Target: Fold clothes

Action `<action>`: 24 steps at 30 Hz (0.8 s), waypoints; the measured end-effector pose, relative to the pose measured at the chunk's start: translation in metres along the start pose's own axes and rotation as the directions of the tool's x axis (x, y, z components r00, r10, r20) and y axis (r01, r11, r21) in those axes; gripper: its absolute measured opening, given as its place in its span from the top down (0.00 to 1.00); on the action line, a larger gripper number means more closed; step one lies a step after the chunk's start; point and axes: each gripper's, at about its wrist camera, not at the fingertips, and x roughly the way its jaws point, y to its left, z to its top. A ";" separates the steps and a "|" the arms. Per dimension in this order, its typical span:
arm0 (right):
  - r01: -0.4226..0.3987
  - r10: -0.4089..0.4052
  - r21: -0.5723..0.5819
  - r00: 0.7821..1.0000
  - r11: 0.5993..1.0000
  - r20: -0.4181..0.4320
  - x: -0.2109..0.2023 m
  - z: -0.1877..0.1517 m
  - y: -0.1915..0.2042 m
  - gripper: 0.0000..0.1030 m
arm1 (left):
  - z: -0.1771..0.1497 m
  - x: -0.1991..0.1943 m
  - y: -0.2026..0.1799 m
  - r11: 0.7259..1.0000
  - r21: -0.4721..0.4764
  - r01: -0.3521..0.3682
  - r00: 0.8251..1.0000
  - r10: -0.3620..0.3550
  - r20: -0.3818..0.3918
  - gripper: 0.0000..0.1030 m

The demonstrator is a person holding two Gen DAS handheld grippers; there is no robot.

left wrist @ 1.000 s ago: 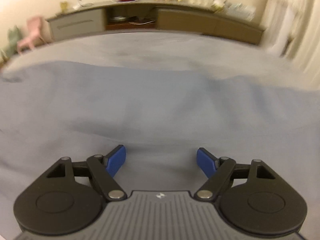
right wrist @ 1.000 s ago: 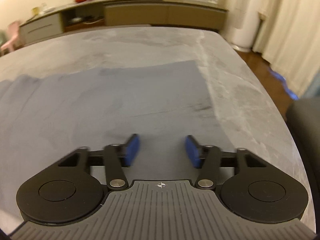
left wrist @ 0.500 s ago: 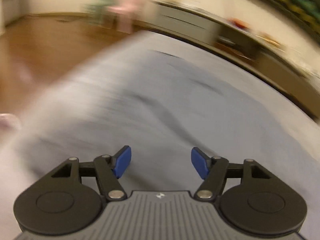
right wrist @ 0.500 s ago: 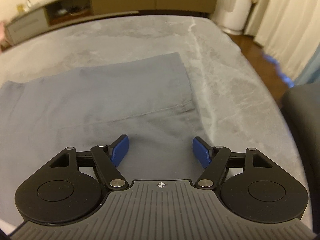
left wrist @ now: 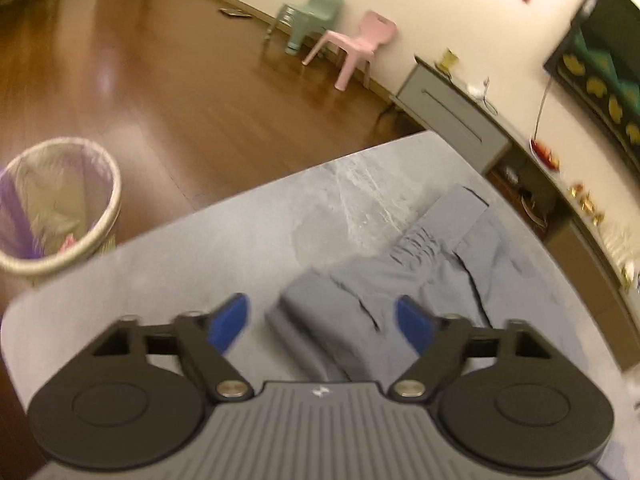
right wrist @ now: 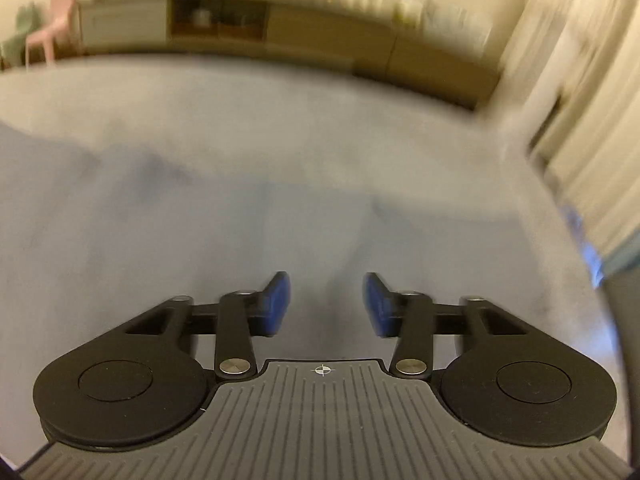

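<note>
In the left wrist view, the left hand-held gripper (left wrist: 322, 322) has its blue pads (left wrist: 228, 322) spread wide apart with nothing between them. It hangs above the near corner of a grey garment (left wrist: 384, 300), apparently a pair of trousers or shorts with a gathered elastic waistband (left wrist: 420, 242), though the exact kind is hard to tell. The garment lies flat on the grey, marbled counter (left wrist: 240, 240), running away from the gripper toward the far right. Its nearest edge is a thick fold lying between the two pads, without clearly touching either. Left of the counter, on the brown wooden floor (left wrist: 140, 80), stands a woven waste bin (left wrist: 56, 208) lined with a purple bag. Farther off, a pink plastic chair (left wrist: 356, 46) and a pale green chair (left wrist: 312, 16) sit against the wall, just beside each other. A long low sideboard (left wrist: 452, 116) runs along the wall to the right.

The right wrist view is heavily blurred. The right hand-held gripper (right wrist: 326, 304) is also unclenched, its pads (right wrist: 276, 302) parted and empty, above grey cloth (right wrist: 200, 220) spread over the counter (right wrist: 360, 112). Beyond the counter's far edge stands the sideboard (right wrist: 300, 36), with pale curtains (right wrist: 580, 120) at the right.
</note>
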 end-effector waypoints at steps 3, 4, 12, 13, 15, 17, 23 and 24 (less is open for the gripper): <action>-0.124 0.136 -0.075 0.970 0.989 0.200 -0.083 0.013 0.061 0.30 | -0.008 0.004 0.002 0.999 0.025 0.028 0.996 -0.026 -0.087 0.05; -0.175 0.197 -0.110 0.952 0.978 0.236 -0.108 0.013 0.084 0.26 | -0.010 0.004 -0.001 0.999 0.044 0.018 0.998 -0.016 -0.057 0.05; -0.548 0.614 -0.320 0.774 0.773 0.157 -0.206 0.021 0.280 0.28 | -0.020 -0.001 0.003 0.994 -0.003 0.109 0.993 -0.109 0.038 0.90; -0.553 0.628 -0.352 0.764 0.755 0.147 -0.209 0.029 0.306 0.28 | -0.022 -0.007 -0.001 0.993 0.020 0.113 0.991 -0.115 0.068 0.90; -0.552 0.632 -0.388 0.766 0.738 0.114 -0.202 0.046 0.349 0.30 | -0.027 -0.021 -0.009 0.991 0.066 0.120 0.983 -0.128 0.128 0.91; -0.539 0.614 -0.405 0.786 0.739 0.072 -0.184 0.062 0.388 0.33 | -0.032 -0.035 -0.017 0.986 0.112 0.124 0.972 -0.144 0.187 0.91; -0.558 0.523 -0.383 0.828 0.736 -0.200 -0.086 0.060 0.456 0.32 | -0.064 -0.069 -0.061 0.921 0.386 0.048 0.923 -0.188 0.336 0.91; -0.579 0.532 -0.350 0.815 0.736 -0.228 -0.074 0.066 0.458 0.34 | -0.069 -0.068 -0.068 0.906 0.422 0.043 0.919 -0.201 0.339 0.91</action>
